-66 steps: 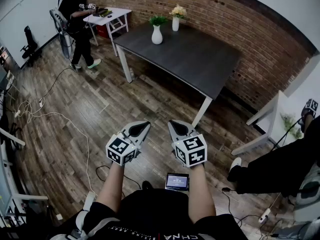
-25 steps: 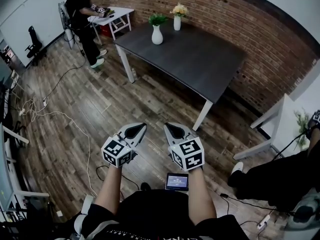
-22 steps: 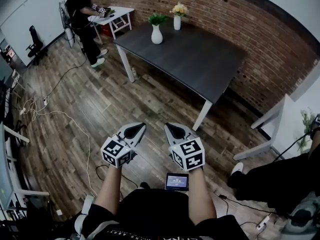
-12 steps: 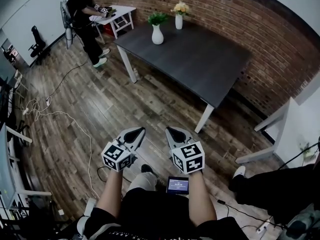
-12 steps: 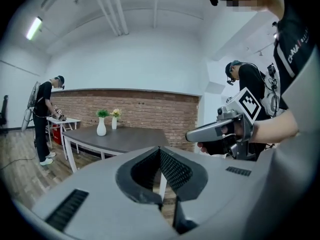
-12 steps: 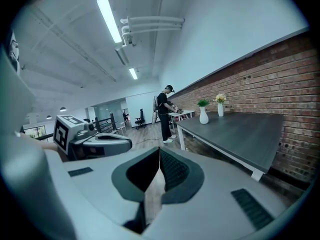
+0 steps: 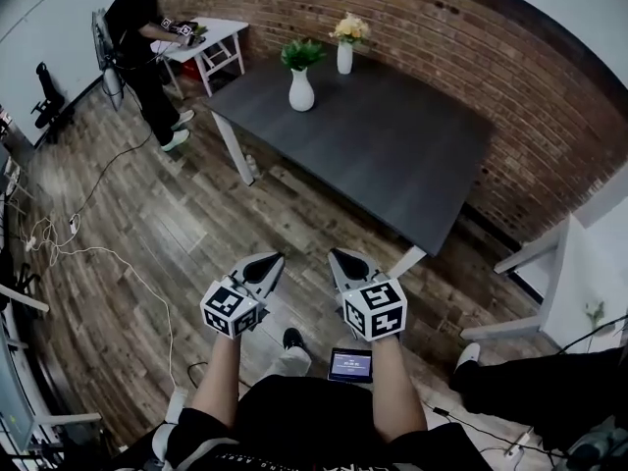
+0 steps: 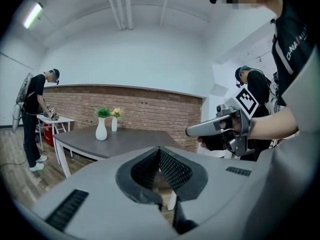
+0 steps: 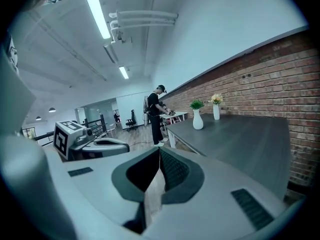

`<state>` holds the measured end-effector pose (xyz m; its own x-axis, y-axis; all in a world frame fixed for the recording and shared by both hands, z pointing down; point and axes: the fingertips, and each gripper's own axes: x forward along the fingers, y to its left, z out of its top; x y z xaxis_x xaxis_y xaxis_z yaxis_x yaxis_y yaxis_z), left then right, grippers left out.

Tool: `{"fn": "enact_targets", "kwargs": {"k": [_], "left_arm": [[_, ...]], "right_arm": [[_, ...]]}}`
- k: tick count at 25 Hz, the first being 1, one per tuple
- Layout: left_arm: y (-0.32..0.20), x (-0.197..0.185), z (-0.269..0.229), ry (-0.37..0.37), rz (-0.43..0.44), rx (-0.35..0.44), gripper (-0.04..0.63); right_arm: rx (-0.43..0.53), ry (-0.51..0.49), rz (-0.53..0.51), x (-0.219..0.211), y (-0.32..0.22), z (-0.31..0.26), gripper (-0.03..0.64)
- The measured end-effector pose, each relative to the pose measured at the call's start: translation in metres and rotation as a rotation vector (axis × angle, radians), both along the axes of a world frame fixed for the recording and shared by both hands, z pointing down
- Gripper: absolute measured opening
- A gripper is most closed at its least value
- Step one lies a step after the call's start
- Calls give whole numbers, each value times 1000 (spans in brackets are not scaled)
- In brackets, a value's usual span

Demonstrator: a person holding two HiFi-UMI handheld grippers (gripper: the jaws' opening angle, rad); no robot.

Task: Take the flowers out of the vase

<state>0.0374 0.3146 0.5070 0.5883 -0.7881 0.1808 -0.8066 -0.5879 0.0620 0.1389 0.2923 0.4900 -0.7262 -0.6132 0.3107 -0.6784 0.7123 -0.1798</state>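
Note:
Two white vases stand at the far end of a dark grey table. The nearer vase holds a green plant; the farther, slimmer vase holds pale yellow flowers. Both vases also show in the left gripper view, the green one beside the yellow one, and in the right gripper view as vase and vase. My left gripper and right gripper hover side by side over the wooden floor, well short of the table. Both are shut with nothing in them.
A person stands at a small white table at the far left. A brick wall runs behind the grey table. Cables trail on the floor at left. Another white table and a seated person's legs are at right.
The grey table and vases have drawn closer and larger in the head view as I walk toward them. Both grippers stay shut, side by side in front of me.

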Motion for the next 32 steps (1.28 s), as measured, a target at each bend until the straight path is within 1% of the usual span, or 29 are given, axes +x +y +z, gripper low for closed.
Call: {"fn": "enact_targets", "kwargs": {"k": [5, 9, 13, 17, 19, 24, 28, 32], "left_arm": [[-68, -63, -12, 18, -8, 10, 3], [-110, -90, -9, 39, 3, -15, 3], [-144, -103, -1, 38, 28, -32, 3], [-190, -109, 8, 43, 31, -44, 3], [-217, -110, 13, 34, 29, -47, 3], [-294, -119, 14, -14, 18, -49, 3], [-360, -119, 2, 7, -5, -45, 3], [-410, -110, -3, 9, -8, -42, 3]], "right_arm": [[15, 6, 34, -53, -66, -13, 8], [-13, 14, 46, -78, -105, -9, 8], [-23, 28, 53, -95, -140, -4, 8], [-29, 30, 47, -104, -188, 4, 8], [-29, 22, 43, -106, -216, 8, 8], [-29, 4, 26, -113, -296, 8, 8], [-18, -8, 5, -113, -364, -4, 8], [-18, -27, -8, -109, -419, -12, 8]]}}
